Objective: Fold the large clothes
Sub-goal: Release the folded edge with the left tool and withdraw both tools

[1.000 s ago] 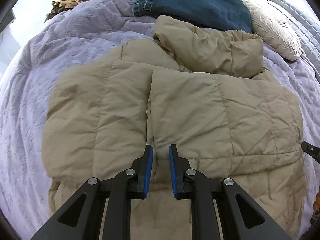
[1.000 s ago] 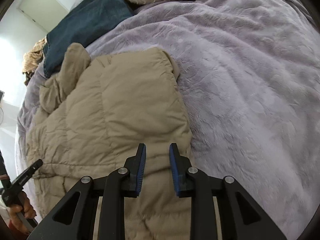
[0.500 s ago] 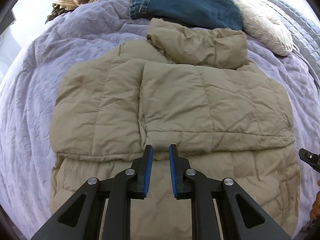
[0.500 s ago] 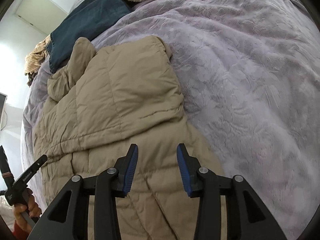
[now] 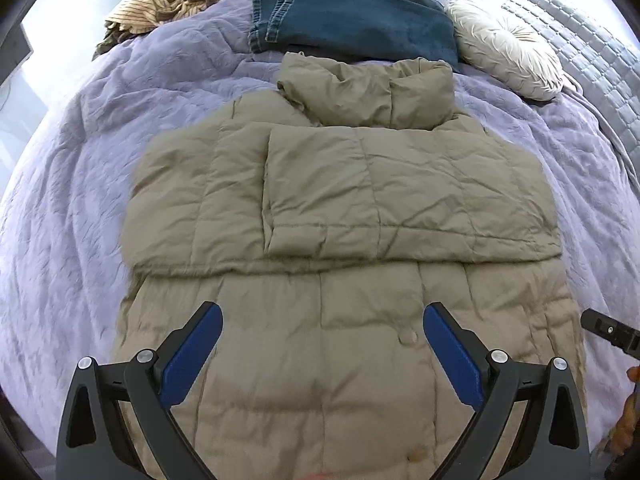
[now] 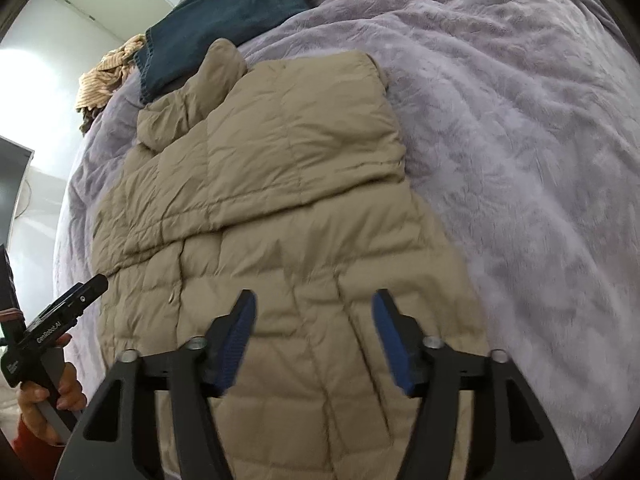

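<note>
Both grippers backed off and up | left gripper (image 5: 322, 322), right gripper (image 6: 314, 310): jaws opening, empty | tan quilted puffer jacket (image 5: 340, 208) lay sleeves-folded on lilac bed (image 5: 80, 200) | hem fold likely next.

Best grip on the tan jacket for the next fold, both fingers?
Probably the near hem corners of the jacket, one per gripper, coming from the near edge. The sleeves already lie folded across the chest and the collar points away, so lifting the free lower half over would halve it. Both jaws are opening, nothing between them.
</note>
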{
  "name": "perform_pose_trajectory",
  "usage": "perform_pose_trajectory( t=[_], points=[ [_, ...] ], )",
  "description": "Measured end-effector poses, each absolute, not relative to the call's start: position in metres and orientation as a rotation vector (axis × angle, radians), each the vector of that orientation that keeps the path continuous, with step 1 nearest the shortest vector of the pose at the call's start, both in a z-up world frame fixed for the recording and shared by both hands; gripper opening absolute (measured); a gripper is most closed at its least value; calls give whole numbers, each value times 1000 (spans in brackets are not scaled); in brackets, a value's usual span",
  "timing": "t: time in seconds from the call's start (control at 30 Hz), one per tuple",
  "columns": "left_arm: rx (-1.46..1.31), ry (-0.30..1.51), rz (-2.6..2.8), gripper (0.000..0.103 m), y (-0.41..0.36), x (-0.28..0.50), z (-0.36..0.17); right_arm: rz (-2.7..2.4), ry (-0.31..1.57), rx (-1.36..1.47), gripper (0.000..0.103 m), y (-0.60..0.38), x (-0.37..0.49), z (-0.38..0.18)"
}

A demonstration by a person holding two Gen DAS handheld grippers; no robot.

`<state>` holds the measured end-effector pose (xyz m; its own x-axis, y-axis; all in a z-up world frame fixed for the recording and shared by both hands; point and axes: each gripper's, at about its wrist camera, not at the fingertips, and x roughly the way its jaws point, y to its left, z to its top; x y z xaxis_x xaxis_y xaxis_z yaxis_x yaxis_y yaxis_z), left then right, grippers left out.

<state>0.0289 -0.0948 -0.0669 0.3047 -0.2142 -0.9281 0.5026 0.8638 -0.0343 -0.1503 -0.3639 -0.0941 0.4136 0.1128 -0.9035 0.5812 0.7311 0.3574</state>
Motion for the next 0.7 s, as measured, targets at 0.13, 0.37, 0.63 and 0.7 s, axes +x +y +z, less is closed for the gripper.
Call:
perform_pose_trajectory(
  t=[0.13,0.37,0.63,0.7],
  points=[
    [288,1180,-482,101,-83,9,-51,-306,1115,726,85,-355,-161,-78],
    [296,1216,-412,101,-54,-24,-36,-277,1123,769,88,-343,-180,-64],
    [359,1237,-416,101,-7,-54,-28,-243,1124,822,89,-314,-200,-59],
    [368,1243,-397,101,9,-59,-30,-260,1104,818,89,-303,-205,-58]
  ],
)
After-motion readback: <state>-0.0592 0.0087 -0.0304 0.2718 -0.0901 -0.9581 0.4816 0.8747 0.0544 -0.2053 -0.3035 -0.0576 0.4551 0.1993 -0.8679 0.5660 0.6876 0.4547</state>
